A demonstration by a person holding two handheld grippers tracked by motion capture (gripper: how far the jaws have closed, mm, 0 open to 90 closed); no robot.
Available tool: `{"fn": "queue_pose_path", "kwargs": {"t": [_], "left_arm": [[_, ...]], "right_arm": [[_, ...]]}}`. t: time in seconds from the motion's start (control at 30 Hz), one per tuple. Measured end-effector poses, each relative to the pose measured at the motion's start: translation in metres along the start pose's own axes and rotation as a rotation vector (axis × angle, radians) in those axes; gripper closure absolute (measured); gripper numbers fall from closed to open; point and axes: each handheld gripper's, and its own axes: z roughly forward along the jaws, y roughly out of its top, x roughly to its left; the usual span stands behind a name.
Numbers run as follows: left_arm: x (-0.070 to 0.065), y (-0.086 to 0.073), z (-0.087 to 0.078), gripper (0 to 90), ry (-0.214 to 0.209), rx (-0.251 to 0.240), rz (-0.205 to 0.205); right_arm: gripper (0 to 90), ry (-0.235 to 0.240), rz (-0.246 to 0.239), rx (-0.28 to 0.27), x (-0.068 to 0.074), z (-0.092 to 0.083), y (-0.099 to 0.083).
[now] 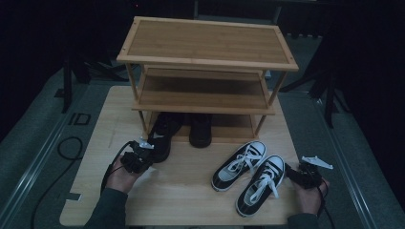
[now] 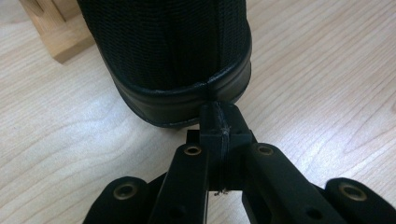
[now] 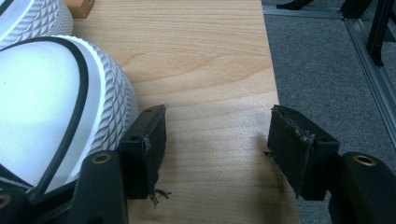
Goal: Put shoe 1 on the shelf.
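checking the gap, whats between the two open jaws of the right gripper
Bare wooden table: in the right gripper view the right gripper stands open, with the sneaker's white toe outside its near jaw.

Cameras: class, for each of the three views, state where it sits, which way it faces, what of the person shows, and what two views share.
High view: above the table, looking forward and down at the bamboo shoe rack; forearms, both hands.
Left gripper view: on the left gripper, shut jaws at the black shoe.
Right gripper view: on the right gripper, open jaws beside the sneaker's white toe cap.
Shared: both gripper views show the wooden tabletop.
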Motion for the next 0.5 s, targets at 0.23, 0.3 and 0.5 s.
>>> {"fn": "queue_pose_path", "kwargs": {"t": [0.23,0.3,0.5], "left_arm": [[0.007,0.006,0.0,89.7,0.024,-0.004,-0.012],[0.008,0.008,0.001,89.7,0.03,-0.008,-0.015],[0.013,0.015,0.004,89.7,0.04,-0.008,-0.024]], "right_arm": [[36.8,0.0,0.0,0.0,0.0,0.0,0.0],[36.8,0.0,0.0,0.0,0.0,0.0,0.0],[36.7,0.0,0.0,0.0,0.0,0.0,0.0]]}}
